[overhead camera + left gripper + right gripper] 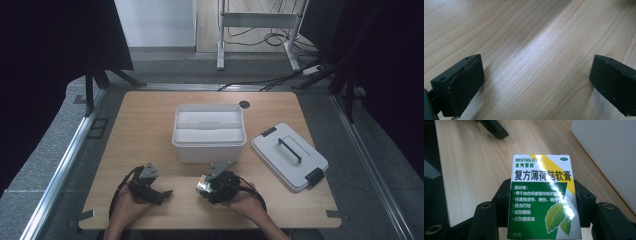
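A small green, white and yellow Mentholatum ointment box [542,200] sits between the two black jaws of my right gripper [541,197], which is shut on its sides just above the wooden table [471,167]. From above, that right gripper [212,186] is near the table's front edge, with the box [202,185] showing at its left end. My left gripper [162,194] rests at the front left. Along its own jaws, the left gripper [536,80] is open over bare wood, nothing between the pads.
An open white plastic bin [209,132] stands mid-table, just beyond the right gripper. Its grey-white lid [289,156] with black handle and clips lies flat to the right. The bin's wall [609,155] is at the upper right of the right gripper view.
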A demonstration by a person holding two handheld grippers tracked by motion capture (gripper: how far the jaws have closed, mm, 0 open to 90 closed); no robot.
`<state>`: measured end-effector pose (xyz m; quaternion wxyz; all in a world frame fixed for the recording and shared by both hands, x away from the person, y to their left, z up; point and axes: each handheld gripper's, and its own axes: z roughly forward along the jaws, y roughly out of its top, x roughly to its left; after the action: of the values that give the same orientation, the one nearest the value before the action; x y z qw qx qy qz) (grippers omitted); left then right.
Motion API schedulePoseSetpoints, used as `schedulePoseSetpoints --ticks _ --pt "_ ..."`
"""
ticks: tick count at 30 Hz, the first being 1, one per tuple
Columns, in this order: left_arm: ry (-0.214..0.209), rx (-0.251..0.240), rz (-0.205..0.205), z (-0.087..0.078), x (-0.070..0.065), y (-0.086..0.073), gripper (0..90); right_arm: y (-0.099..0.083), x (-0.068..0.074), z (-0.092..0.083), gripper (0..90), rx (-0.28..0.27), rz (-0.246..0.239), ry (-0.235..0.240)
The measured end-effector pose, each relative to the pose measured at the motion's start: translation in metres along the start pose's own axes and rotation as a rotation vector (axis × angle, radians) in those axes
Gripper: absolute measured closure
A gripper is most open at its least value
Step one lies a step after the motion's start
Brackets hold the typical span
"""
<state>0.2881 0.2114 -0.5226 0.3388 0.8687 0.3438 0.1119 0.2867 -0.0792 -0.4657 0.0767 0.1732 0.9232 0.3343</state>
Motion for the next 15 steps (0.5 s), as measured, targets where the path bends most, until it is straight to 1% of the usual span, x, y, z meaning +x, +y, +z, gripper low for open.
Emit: schedulePoseSetpoints --ticks 7,15 --pt "0.0 0.0 0.001 0.0 0.0 0.0 0.0 -0.018 -0.002 -0.021 44.1 -0.005 0.033 -0.009" --pt "0.0 0.0 0.001 0.0 0.0 0.0 0.0 -0.04 -0.004 -0.046 44.1 -0.012 0.072 -0.052"
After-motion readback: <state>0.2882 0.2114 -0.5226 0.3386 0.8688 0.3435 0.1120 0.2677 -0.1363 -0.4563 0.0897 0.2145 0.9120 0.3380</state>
